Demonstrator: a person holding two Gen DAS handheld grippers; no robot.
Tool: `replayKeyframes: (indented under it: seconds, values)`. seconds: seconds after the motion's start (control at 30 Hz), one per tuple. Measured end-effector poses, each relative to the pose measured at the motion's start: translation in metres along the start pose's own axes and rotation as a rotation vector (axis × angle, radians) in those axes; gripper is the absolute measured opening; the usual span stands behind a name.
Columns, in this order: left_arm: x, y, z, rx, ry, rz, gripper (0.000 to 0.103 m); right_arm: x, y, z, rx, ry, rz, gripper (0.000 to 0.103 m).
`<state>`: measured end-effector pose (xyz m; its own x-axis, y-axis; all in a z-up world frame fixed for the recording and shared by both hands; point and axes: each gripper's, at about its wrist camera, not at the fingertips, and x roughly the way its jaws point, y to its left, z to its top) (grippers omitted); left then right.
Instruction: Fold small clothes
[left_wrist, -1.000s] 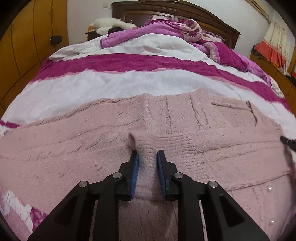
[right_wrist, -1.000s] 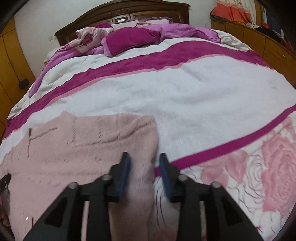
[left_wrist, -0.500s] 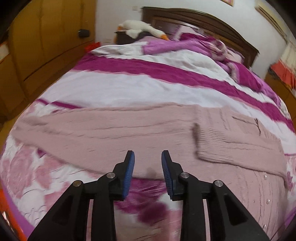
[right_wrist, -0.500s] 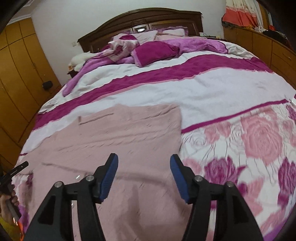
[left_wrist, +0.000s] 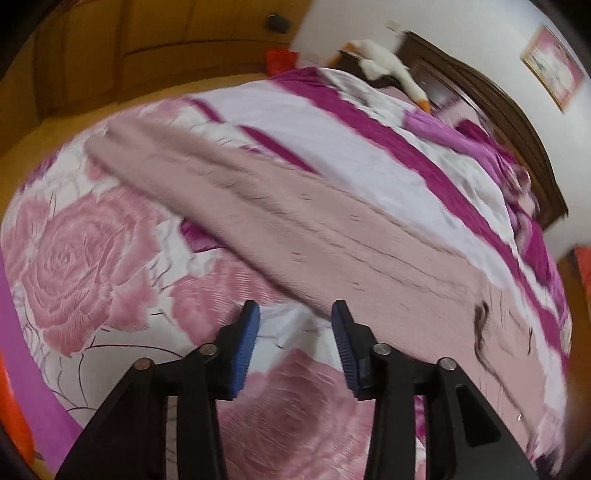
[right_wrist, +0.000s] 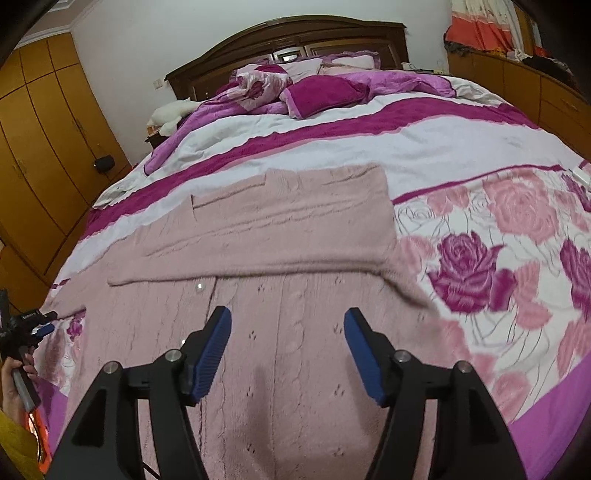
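Observation:
A pale pink knitted cardigan (right_wrist: 291, 236) lies flat on the bed, one sleeve folded across its chest. In the left wrist view its other sleeve (left_wrist: 258, 199) stretches out to the left over the rose-print cover. My left gripper (left_wrist: 295, 314) is open and empty, held just in front of that sleeve's lower edge. My right gripper (right_wrist: 288, 321) is open and empty above the cardigan's lower body. The left gripper (right_wrist: 26, 325) also shows at the far left of the right wrist view, in a hand.
The bed has a pink, white and magenta cover (right_wrist: 480, 266). Crumpled bedding and pillows (right_wrist: 317, 92) lie by the dark headboard (right_wrist: 295, 37). A white goose toy (left_wrist: 388, 70) lies at the bed's left head corner. Wooden wardrobes (right_wrist: 40, 140) stand on the left.
Both grippers let go of the cardigan and opened. The left one swung left toward the outstretched sleeve; the right one drew back and up over the cardigan's body.

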<state>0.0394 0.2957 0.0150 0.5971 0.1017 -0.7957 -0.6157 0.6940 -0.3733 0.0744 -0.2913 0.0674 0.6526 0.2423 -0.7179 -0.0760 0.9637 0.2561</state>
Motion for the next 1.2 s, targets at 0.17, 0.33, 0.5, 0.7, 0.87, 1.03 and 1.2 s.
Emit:
replayKeyframes:
  seconds: [0.17,0.33,0.5,0.7,0.87,1.03,1.2]
  values:
    - [0.010,0.019,0.001,-0.097,-0.028,-0.071,0.021,0.012,0.003,-0.015,0.018,0.031,-0.003,0.068]
    - [0.015,0.029,0.004,-0.148,-0.063,-0.123,0.021,0.028,0.001,-0.020,0.033,0.059,-0.022,0.068]
    - [0.020,0.035,0.007,-0.178,-0.096,-0.157,0.021,0.047,-0.008,-0.028,0.072,0.097,-0.026,0.068]
    - [0.021,0.042,0.009,-0.244,-0.127,-0.180,0.021,0.051,-0.013,-0.032,0.086,0.096,0.004,0.072]
    - [0.024,0.043,0.015,-0.274,-0.132,-0.175,0.021,0.051,-0.013,-0.033,0.081,0.092,0.006,0.073]
    - [0.027,0.036,0.022,-0.255,-0.112,-0.150,0.019,0.052,-0.015,-0.033,0.087,0.087,0.015,0.074]
    - [0.028,0.043,0.024,-0.279,-0.083,-0.167,0.000,0.052,-0.017,-0.033,0.092,0.083,0.024,0.074]
